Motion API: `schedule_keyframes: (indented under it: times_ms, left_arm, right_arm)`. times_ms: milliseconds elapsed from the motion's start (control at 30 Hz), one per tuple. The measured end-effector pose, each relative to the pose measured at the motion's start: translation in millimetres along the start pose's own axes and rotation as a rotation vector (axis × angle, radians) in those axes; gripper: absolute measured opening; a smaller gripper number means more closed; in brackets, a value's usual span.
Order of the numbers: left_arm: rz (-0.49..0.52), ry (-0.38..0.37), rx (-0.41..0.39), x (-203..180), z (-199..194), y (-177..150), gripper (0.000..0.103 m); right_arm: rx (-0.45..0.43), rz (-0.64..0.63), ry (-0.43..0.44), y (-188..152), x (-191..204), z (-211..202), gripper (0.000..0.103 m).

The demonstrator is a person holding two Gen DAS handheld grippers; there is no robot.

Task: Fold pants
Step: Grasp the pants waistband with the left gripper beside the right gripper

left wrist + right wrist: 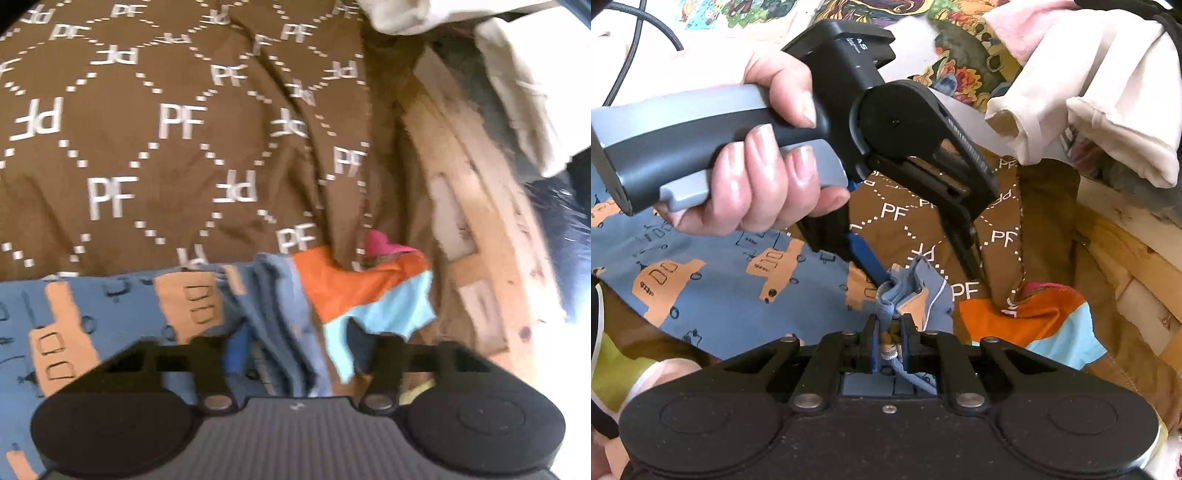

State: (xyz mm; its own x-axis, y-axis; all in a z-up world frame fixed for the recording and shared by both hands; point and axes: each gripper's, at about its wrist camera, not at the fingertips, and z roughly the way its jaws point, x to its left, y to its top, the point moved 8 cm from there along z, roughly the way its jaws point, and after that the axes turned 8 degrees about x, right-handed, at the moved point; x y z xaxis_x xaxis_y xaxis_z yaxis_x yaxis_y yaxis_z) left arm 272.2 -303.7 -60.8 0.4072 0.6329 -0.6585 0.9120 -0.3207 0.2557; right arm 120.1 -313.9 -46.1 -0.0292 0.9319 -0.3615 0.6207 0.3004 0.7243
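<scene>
The pants [713, 273], blue with an orange truck print, lie spread on a bed covered by a brown blanket [155, 122] printed with white letters. One bunched end of them is gathered up at the right gripper [888, 338], whose fingers are narrow and pinch that wad of blue cloth between the pads; a drawstring hangs from the bunch toward the camera.

From that pinch the cloth runs off to the left of the right wrist view, so the long axis of the pants lies across the bed from there.

The left gripper [923, 273], held in a hand [757, 173], comes down from above onto the same bunch. One blue-padded finger [866, 258] lies just beside the wad and the other dark finger stands past it over the blanket, so the cloth sits between them. I cannot tell whether the pads press on it yet. In the left wrist view the folds of blue cloth rise right between its fingers.

An orange and light-blue garment [1045, 321] lies just to the right, near enough to be caught by mistake.
</scene>
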Motion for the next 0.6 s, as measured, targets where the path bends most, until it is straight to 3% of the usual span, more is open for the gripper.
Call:
schedule_keyframes:
  times_ms: [33, 133, 233, 433, 600]
  left_arm:
    - [-0.011, 0.013, 0.0, 4, 2, 0, 0.021]
    - [-0.049, 0.003, -0.029, 12, -2, -1, 0.013]
    - [-0.034, 0.014, -0.062, 14, -10, -4, 0.011]
    - [0.033, 0.131, -0.158, 13, -41, -19, 0.01]
    - [-0.02, 0.168, -0.194, 34, -74, -38, 0.01]
  right_arm:
    - [0.001, -0.002, 0.002, -1, 0, 0, 0.012]
    - [0.002, -0.012, 0.005, 0, 2, 0, 0.012]
    - [-0.006, -0.033, 0.011, 0, 6, -3, 0.012]
    - [-0.052, -0.09, 0.056, 6, 23, -16, 0.012]
    - [-0.087, -0.142, 0.143, 14, 48, -32, 0.012]
